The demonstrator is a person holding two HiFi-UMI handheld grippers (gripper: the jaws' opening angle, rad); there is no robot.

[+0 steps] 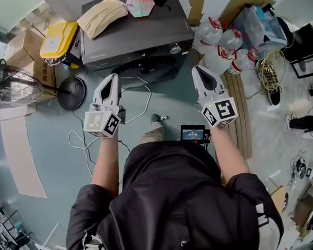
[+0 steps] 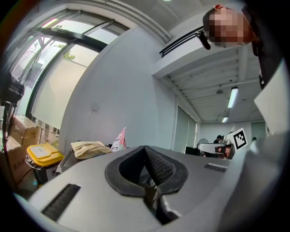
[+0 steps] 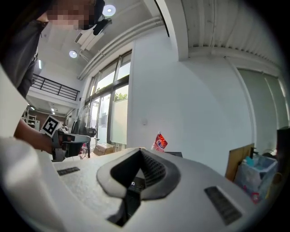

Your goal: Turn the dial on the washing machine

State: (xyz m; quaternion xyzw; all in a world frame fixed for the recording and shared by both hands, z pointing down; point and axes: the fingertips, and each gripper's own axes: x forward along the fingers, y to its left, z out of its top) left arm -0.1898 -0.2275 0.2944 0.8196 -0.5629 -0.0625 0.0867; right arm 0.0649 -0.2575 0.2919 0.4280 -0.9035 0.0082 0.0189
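The dark grey washing machine (image 1: 134,35) stands against the far wall, with its round silver dial (image 1: 176,49) on the front panel at the right. My left gripper (image 1: 113,77) is held out in front of the machine's left part, jaws shut with nothing between them. My right gripper (image 1: 196,70) is just right of the dial and nearer to me, also shut and holding nothing. Neither touches the machine. In the left gripper view the closed jaws (image 2: 145,147) point level toward the wall. The right gripper view shows its closed jaws (image 3: 139,150) the same way.
A beige folded cloth (image 1: 103,16) and a pink bag (image 1: 140,2) lie on the machine's top. A yellow bin (image 1: 59,40) and a fan's base (image 1: 71,93) stand at its left. Water bottles (image 1: 220,45) and a wooden plank (image 1: 241,110) are at its right. Cables (image 1: 139,104) cross the floor.
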